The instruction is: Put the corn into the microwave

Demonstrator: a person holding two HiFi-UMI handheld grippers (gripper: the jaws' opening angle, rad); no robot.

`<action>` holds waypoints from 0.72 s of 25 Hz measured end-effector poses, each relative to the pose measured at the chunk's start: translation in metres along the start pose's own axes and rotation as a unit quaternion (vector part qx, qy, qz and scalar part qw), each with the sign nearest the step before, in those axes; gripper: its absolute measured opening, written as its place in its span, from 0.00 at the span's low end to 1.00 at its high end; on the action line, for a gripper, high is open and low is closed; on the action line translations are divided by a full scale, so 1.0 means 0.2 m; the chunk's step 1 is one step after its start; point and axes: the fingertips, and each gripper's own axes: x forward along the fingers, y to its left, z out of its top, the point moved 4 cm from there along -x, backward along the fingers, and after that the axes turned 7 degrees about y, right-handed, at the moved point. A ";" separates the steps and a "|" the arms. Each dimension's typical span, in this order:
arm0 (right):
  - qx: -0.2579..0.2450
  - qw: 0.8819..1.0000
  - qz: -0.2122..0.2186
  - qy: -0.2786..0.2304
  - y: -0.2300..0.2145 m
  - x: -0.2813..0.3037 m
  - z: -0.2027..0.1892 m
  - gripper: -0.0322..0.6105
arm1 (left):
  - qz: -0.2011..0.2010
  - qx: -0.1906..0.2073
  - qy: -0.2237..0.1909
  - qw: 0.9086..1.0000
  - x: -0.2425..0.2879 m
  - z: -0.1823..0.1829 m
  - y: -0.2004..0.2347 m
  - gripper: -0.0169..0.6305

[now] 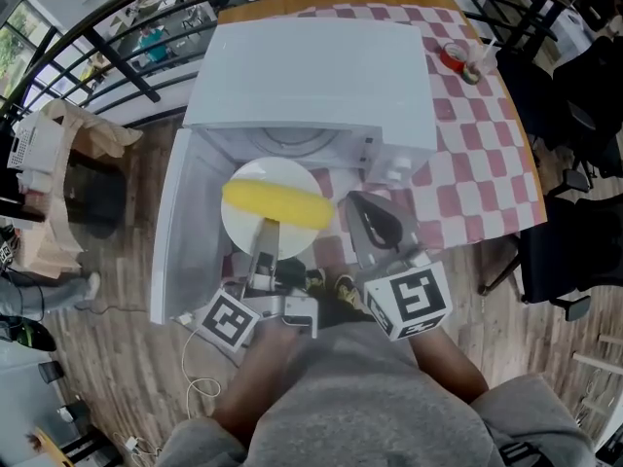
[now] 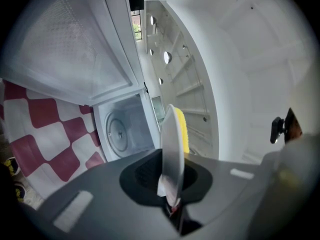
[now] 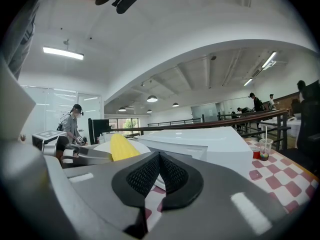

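1. From above, a white microwave stands on a table covered with a red-and-white checked cloth. Its door hangs open on the left, swung toward you.
2. Your left gripper points at the microwave's opening. Its jaws are pinching the near rim of a round white plate.
3. The corn is a single yellow cob. It lies crosswise on that plate, just beyond the left gripper's tips.
4. Plate and corn are at the mouth of the microwave, between the open door on the left and the control panel on the right. In the left gripper view the plate appears edge-on, with the round turntable farther in, beyond it.
5. Your right gripper is just to the right of the plate, near the microwave's front right corner. Its jaws are pressed together with nothing between them.
6. In the right gripper view the corn is to the left of that gripper's jaws and apart from them.
7. At the far right of the table, a red roll of tape lies beside a clear cup with a straw.
8. A person stands far off on the left in the right gripper view.
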 end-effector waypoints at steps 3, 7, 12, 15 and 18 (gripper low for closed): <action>0.000 1.000 -0.001 0.000 0.00 0.03 0.01 0.05 | -0.001 0.001 0.006 1.000 0.03 0.03 0.02 0.05; -0.007 1.000 -0.008 0.008 -0.02 0.09 0.03 0.05 | -0.004 -0.002 0.017 1.000 0.10 0.07 0.07 0.05; -0.014 1.000 -0.014 0.005 -0.02 0.18 0.10 0.05 | -0.006 -0.027 0.031 0.999 0.18 0.11 0.13 0.05; -0.015 1.000 -0.019 0.005 -0.02 0.22 0.12 0.05 | -0.010 -0.030 0.036 0.999 0.22 0.13 0.15 0.05; -0.016 1.000 -0.025 0.005 -0.02 0.27 0.13 0.05 | -0.011 -0.029 0.045 0.999 0.25 0.15 0.18 0.05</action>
